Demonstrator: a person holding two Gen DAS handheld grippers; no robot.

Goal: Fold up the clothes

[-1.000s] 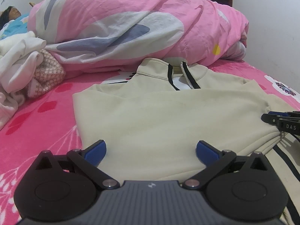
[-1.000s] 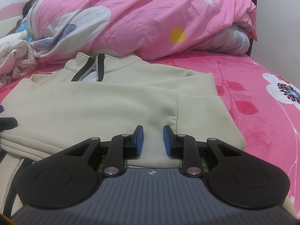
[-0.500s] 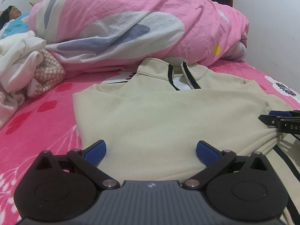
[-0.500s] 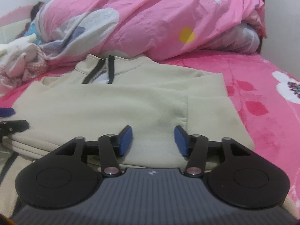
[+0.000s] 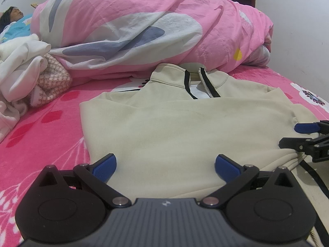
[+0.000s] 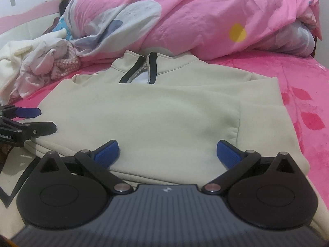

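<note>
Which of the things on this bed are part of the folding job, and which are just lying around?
Part of the job:
- beige zip-neck sweatshirt
- left hand-held gripper, open
- right hand-held gripper, jaws opening, nothing gripped

Lying about:
- pink duvet
- heap of pale clothes
- pink bedsheet

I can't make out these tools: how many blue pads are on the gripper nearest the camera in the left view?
2. One blue pad sits on the left fingertip, the other blue pad on the right fingertip, wide apart over the cream sweatshirt. None seem hidden.
</note>
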